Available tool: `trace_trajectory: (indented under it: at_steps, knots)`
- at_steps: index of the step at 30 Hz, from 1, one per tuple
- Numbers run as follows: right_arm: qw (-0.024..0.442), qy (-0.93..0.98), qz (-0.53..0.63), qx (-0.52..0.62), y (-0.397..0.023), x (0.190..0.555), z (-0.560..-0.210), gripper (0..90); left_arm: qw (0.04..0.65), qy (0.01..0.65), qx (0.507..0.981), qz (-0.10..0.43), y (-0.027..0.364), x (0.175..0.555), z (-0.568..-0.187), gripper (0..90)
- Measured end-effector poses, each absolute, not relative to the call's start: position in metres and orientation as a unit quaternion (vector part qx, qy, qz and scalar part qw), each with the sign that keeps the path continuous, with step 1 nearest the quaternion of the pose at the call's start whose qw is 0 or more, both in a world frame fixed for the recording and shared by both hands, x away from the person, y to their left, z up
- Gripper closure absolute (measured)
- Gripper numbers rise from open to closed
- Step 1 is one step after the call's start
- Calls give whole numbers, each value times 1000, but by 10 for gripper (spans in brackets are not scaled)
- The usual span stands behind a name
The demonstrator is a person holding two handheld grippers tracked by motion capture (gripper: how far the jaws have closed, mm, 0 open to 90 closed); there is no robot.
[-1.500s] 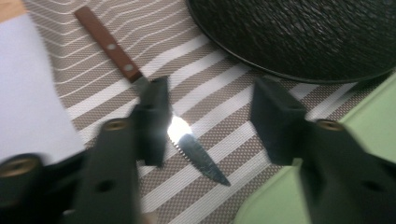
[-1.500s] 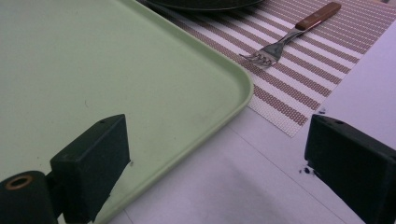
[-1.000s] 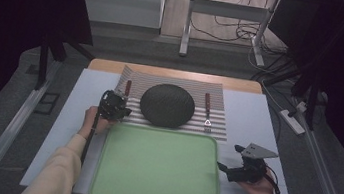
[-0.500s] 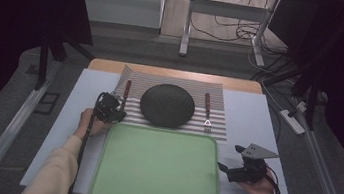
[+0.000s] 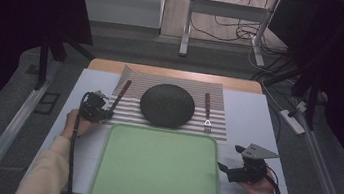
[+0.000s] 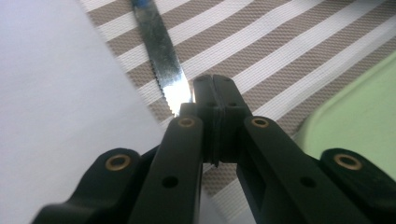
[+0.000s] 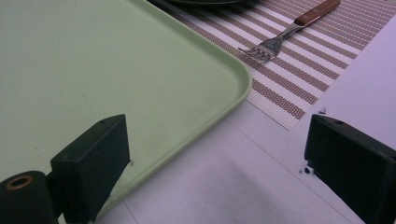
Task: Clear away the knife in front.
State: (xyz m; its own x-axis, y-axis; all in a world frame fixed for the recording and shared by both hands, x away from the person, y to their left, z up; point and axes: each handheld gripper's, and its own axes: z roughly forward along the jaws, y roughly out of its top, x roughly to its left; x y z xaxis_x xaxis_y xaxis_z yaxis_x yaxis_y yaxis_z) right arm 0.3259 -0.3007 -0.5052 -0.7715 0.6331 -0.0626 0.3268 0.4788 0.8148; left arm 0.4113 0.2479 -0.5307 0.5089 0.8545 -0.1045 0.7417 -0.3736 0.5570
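Observation:
My left gripper [image 5: 101, 113] rests at the near left corner of the striped placemat [image 5: 216, 125]. Its jaws are shut flat against each other, with nothing between them [image 6: 214, 86]. The tip of a knife [image 6: 161, 51] lies just left of the jaws; in the high view the knife [image 5: 120, 95] lies left of a dark round plate [image 5: 167, 105]. A wooden-handled fork [image 5: 207, 111] lies right of the plate. My right gripper [image 5: 223, 168] is open beside the right edge of the green tray [image 5: 158, 168], with bare table between its jaws [image 7: 219, 158].
The tray's rounded far corner [image 7: 233, 74] lies close to my right gripper's left jaw, and the fork [image 7: 285, 35] lies beyond it on the placemat [image 7: 299, 88]. The white tabletop [image 5: 253, 118] runs on to the right. Dark floor, rails and cables surround the table.
My left gripper has drawn back to the left and slightly nearer, from the knife's middle to the placemat's corner. The right gripper has stayed put.

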Motion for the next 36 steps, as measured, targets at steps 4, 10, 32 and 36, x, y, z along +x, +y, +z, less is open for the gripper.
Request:
trace_trajectory:
  at_steps: [4,10,32,36]
  knots:
    - [180,841,422,286,-301,326,-506,67,277,487,822,103,252,411,-530,889]
    - [180,841,423,287,-301,326,-506,67,275,489,821,106,254,410,-530,888]
    - [177,840,419,296,-301,328,-507,68,284,506,797,165,245,489,-513,888]
    - [175,839,421,297,-301,328,-508,68,273,512,797,167,243,506,-519,888]
